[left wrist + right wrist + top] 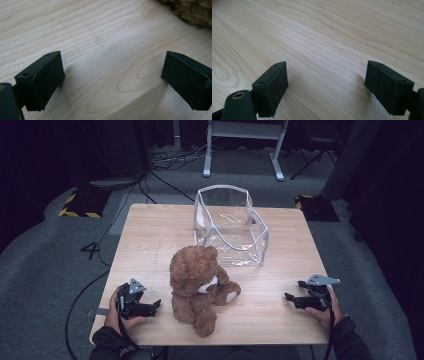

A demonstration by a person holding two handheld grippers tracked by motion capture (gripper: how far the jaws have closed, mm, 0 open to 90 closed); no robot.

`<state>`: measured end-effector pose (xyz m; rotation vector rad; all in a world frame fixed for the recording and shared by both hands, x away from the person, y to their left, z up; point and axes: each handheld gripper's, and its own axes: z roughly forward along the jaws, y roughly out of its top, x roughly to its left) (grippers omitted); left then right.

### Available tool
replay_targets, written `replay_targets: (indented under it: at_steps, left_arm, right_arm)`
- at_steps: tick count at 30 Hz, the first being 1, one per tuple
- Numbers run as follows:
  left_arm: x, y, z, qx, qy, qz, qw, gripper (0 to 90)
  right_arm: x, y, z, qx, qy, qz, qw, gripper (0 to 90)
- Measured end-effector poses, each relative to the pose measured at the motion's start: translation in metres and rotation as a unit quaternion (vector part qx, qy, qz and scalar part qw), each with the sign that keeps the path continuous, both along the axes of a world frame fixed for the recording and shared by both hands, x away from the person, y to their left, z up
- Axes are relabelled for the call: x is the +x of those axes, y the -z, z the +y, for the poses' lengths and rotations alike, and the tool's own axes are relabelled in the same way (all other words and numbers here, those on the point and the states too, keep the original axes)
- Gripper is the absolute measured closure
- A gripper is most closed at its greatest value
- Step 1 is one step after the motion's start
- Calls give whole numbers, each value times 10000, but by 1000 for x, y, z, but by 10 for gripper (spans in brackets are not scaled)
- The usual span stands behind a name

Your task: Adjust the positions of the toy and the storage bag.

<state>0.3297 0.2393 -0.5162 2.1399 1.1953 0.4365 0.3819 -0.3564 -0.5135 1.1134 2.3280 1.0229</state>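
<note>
Both of our grippers rest with jaws apart on the light wooden table (150, 227), either side of the brown plush teddy bear (197, 282).

From the high view we see the bear sitting near the table's centre, leaning toward 6 o'clock, with the clear plastic zip-top bag (231, 226) standing open just behind it at 12 o'clock. Our left gripper (150, 306) lies at the bear's 9 o'clock, close to its leg; our right gripper (295, 299) sits well apart at 3 o'clock. The left gripper view adds a tuft of the bear's fur at its 1 o'clock corner beyond the spread, empty jaws; the right gripper view shows bare wood grain between its wide-open jaws. On the grey floor at 9 o'clock of the table, a dark "4" (92, 250) is readable.
</note>
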Motion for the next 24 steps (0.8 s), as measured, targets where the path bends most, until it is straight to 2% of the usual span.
replay_targets:
  at_steps: [2, 9, 12, 14, 24]
  left_arm:
    - [-2, 0, -1, -6, 69, -61, 10000, 97]
    - [-7, -2, -2, 54, 173, -203, 9996, 164]
    - [-9, -4, -3, -82, 340, -166, 9993, 159]
    - [-10, -5, -3, -61, 367, -165, 9992, 159]
    - [-20, -23, -6, -168, 561, -428, 9974, 159]
  right_arm:
    - [0, 0, 0, 0, -1, 0, 10000, 184]
    - [0, 0, 0, -1, -1, 1, 10000, 184]
    - [0, 0, 0, -1, -2, 1, 10000, 184]
    - [0, 0, 0, -1, -2, 0, 10000, 183]
    - [1, 0, 0, -14, -5, -5, 10000, 180]
